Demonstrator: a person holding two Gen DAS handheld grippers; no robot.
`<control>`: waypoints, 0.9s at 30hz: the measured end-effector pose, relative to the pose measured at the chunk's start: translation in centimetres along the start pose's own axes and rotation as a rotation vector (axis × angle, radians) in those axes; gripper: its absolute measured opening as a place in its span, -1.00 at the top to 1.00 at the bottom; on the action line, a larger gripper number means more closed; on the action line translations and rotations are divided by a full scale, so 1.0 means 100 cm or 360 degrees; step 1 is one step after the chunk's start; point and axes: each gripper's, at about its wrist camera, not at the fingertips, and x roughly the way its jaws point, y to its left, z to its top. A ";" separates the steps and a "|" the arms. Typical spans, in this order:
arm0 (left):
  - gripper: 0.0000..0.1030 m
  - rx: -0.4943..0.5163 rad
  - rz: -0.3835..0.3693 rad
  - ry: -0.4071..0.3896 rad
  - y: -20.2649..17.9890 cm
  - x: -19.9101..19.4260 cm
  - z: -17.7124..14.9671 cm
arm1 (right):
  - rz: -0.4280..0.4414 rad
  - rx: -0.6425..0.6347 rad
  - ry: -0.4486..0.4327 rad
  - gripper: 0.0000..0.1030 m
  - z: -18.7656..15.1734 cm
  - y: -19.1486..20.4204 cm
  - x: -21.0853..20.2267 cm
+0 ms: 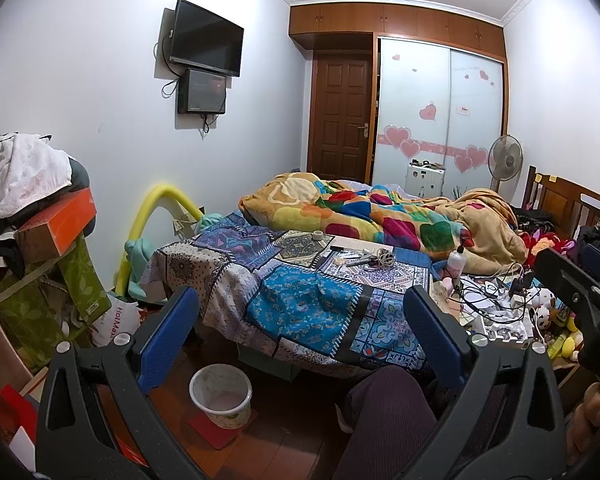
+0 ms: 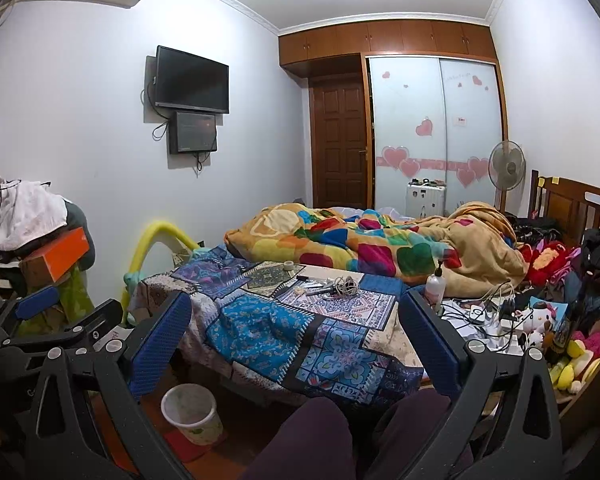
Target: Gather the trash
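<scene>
Patchwork cloth (image 1: 300,300) blue, purple, floral prints; blanket (image 1: 380,216) orange with multicoloured patches; bin (image 1: 221,396) white, green leaf print; box (image 1: 60,224) orange; wardrobe doors (image 1: 440,112) pink hearts.

Left hand-held gripper (image 1: 300,344) and right hand-held gripper (image 2: 296,344) gape wide.

A cloth-covered desk (image 1: 300,292) stands at the centre, a tape roll (image 1: 318,235) and a coil of cord (image 1: 386,258) on its far side. Behind it, at 12 o'clock, lies a bed (image 1: 380,216) heaped with blankets. On the floor at 7 o'clock, before the desk, sits a wastebasket (image 1: 221,394). Stacked boxes (image 1: 56,232) rise at 9 o'clock; a standing fan (image 1: 505,158) is at 2 o'clock.
</scene>
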 end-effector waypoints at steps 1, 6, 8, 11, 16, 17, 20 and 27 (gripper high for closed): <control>-1.00 0.0000 0.0000 -0.0001 0.000 0.000 -0.001 | 0.0001 0.0001 0.0000 -1.00 0.000 0.000 0.000; -1.00 -0.0001 0.0000 0.0003 -0.001 0.000 -0.001 | 0.0009 0.0007 0.0010 -1.00 -0.001 -0.001 0.000; -1.00 -0.0003 -0.0001 0.0005 -0.001 0.001 -0.002 | 0.0013 0.0010 0.0016 -1.00 -0.001 0.000 0.001; -1.00 0.0000 -0.0004 0.0011 -0.003 0.003 -0.002 | 0.0012 0.0012 0.0020 -1.00 -0.001 -0.002 0.004; -1.00 0.0009 -0.0010 0.0044 -0.009 0.015 0.001 | 0.0022 0.0022 0.0019 -0.99 -0.002 -0.002 0.006; -1.00 0.0011 -0.0010 0.0050 -0.010 0.018 0.001 | 0.0021 0.0021 0.0017 -1.00 -0.001 -0.003 0.009; -1.00 0.0025 -0.0008 0.0064 -0.016 0.029 0.005 | -0.0006 0.0005 -0.0006 -0.99 0.001 -0.006 0.016; -1.00 0.0025 -0.0036 0.0101 -0.031 0.070 0.017 | -0.0062 0.0004 -0.0015 -1.00 0.010 -0.030 0.048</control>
